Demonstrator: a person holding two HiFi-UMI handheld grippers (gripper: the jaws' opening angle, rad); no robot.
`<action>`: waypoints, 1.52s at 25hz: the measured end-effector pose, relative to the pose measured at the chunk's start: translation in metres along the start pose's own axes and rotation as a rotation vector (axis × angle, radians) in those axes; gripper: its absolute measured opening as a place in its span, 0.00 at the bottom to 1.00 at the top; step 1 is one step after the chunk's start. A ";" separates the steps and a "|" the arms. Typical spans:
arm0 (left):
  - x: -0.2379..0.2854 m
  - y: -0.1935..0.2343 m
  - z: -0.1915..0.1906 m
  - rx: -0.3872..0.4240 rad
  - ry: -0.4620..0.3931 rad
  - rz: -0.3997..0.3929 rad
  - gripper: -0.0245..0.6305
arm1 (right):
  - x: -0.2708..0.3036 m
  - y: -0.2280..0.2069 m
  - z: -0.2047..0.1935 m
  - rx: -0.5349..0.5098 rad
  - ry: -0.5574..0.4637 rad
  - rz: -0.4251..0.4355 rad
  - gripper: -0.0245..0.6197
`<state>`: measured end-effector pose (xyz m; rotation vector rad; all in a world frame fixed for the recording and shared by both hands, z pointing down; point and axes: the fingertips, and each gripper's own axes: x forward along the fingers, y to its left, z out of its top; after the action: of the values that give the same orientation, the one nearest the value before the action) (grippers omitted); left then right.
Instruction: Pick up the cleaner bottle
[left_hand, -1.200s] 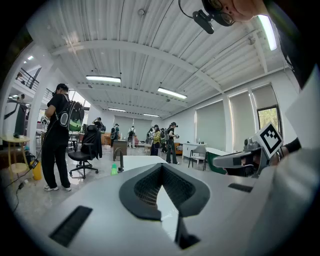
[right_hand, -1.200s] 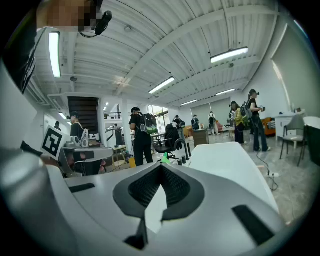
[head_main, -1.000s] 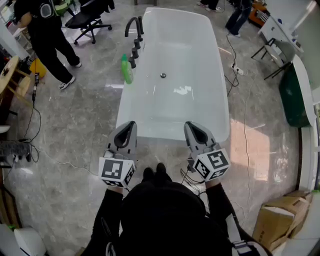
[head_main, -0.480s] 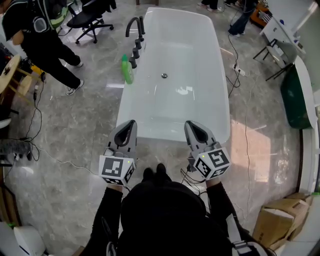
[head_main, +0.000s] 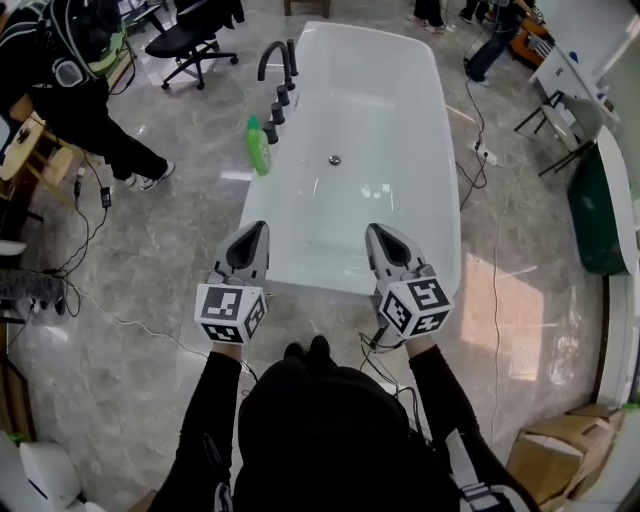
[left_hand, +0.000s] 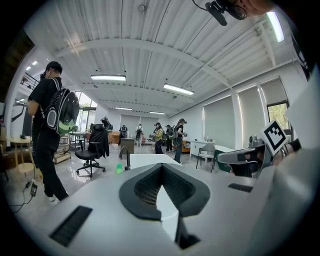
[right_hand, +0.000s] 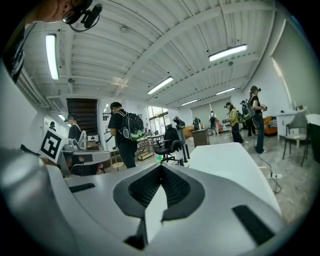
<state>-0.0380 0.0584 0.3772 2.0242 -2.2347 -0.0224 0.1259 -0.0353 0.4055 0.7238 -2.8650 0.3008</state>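
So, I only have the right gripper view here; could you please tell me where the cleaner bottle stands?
Observer: The cleaner bottle stands upright at the left rim of the bathtub, just on the near side of the black tap fittings.
Operator: Thank you. What about the other side, is it free?
Observer: Yes, the left gripper has its fingers shut with nothing between them.
Operator: And is anything lying in the bathtub?
Observer: No, only its drain shows in the basin.
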 end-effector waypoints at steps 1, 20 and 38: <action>0.004 0.003 0.001 -0.003 -0.002 0.008 0.05 | 0.005 -0.003 0.003 0.000 -0.005 -0.001 0.04; 0.060 0.045 0.012 0.004 0.032 0.080 0.05 | 0.065 -0.013 0.024 -0.014 0.002 0.020 0.04; 0.121 0.137 0.013 -0.025 0.047 0.043 0.05 | 0.157 -0.001 0.031 -0.014 0.046 -0.028 0.04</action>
<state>-0.1863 -0.0483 0.3878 1.9428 -2.2377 0.0004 -0.0135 -0.1139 0.4095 0.7440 -2.8088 0.2896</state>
